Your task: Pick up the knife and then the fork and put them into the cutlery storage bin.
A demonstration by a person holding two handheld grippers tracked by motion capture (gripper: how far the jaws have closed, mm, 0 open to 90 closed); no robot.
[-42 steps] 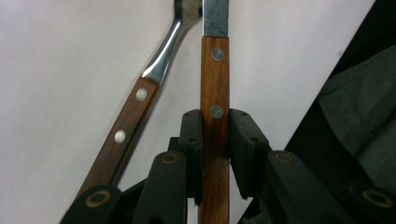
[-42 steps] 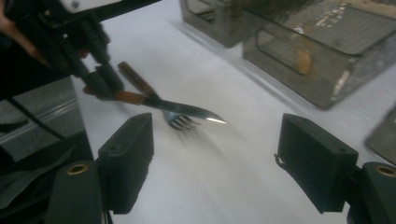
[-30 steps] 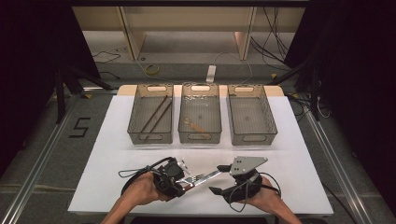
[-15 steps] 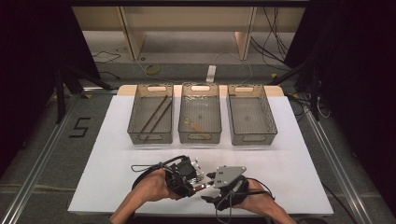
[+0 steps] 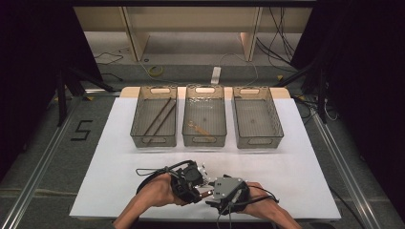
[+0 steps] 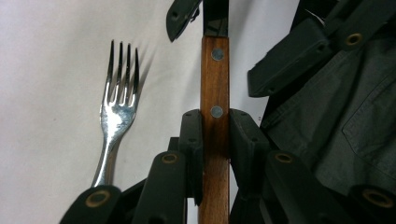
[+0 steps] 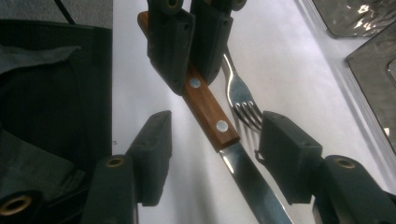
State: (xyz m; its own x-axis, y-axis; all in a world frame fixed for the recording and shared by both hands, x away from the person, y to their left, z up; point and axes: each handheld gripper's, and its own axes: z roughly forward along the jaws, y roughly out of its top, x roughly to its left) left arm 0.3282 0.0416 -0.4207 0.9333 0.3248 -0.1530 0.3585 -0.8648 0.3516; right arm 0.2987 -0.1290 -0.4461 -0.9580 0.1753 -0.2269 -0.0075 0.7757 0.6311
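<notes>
Knife (image 7: 211, 113) with a riveted wooden handle sits clamped in the left gripper (image 6: 215, 135) at the near edge of the white table (image 5: 296, 171). Right gripper (image 7: 212, 154), jaws just closing, straddles blade and handle's end without touching. Fork (image 6: 116, 116) lies just beside the knife; three baskets (image 5: 205, 121) stand far off.
</notes>
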